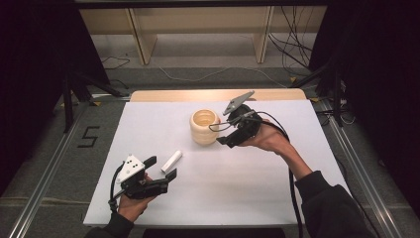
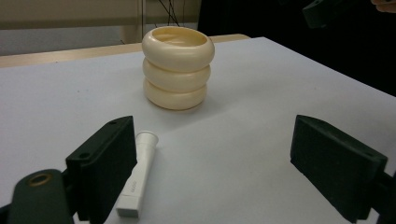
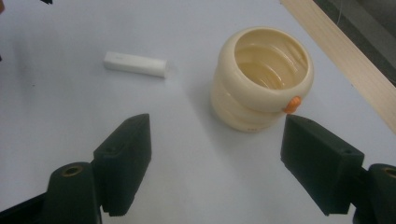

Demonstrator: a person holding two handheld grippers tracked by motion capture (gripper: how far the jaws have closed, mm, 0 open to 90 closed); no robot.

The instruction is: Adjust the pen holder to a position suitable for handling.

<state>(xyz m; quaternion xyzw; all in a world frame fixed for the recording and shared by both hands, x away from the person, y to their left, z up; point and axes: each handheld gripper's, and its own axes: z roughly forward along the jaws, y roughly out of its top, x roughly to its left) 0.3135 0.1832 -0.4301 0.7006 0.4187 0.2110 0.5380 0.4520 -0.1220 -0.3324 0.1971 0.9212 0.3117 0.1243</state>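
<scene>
Nearest the camera, the left gripper point(image 1: 162, 168) hangs open beside the white tube point(image 1: 172, 160) lying on the bench point(image 1: 237, 198); the right gripper point(image 1: 224, 140), open and empty, sits just beside the upright cream ribbed cup point(image 1: 204, 127).

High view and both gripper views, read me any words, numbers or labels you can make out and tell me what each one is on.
"5": dark figure marked on the grey floor left of the table.
Small grey print on the white tube: too small to read.
Faint mark low on the cream ribbed cup: too blurred to read.
Nothing else readable.
</scene>
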